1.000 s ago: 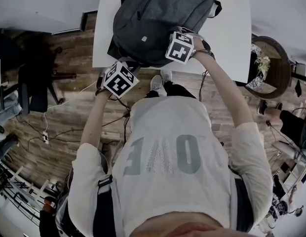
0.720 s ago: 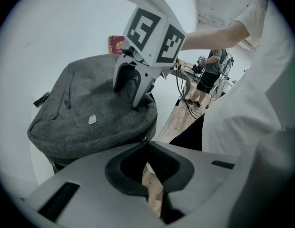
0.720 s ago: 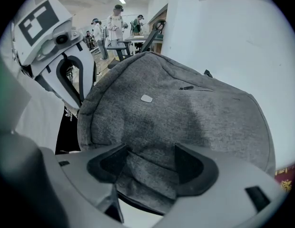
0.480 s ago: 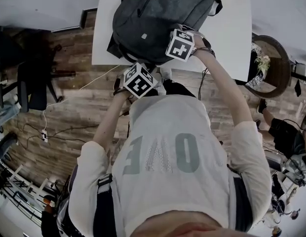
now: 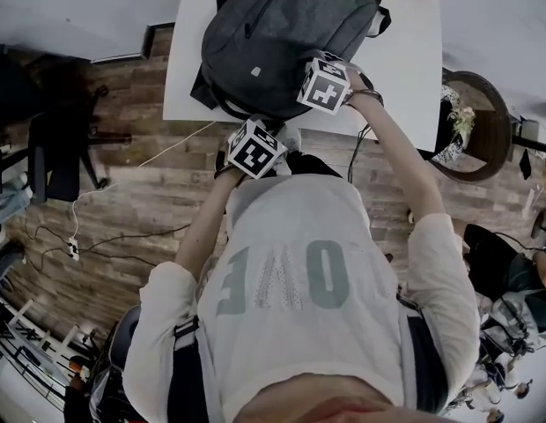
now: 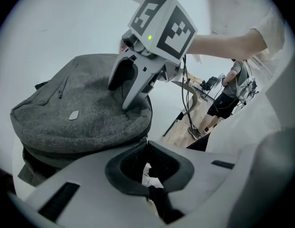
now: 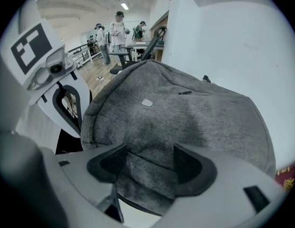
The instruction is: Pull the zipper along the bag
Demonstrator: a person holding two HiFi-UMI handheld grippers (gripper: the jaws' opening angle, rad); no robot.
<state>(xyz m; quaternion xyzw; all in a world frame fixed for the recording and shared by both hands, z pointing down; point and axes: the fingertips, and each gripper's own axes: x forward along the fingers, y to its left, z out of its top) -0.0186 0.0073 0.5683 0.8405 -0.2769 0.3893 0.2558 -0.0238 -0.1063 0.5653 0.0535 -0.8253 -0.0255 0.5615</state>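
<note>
My clenched left gripper [image 6: 146,144] has swung in along the table's [image 5: 405,77] near edge to the bag [image 5: 282,33] (right gripper [image 7: 150,167] pinching its fabric), so the pull looks about to start.

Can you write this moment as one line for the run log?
left gripper: shut at near edge of bag | right gripper: clamped on bag fabric | bag: lying on white table
</note>
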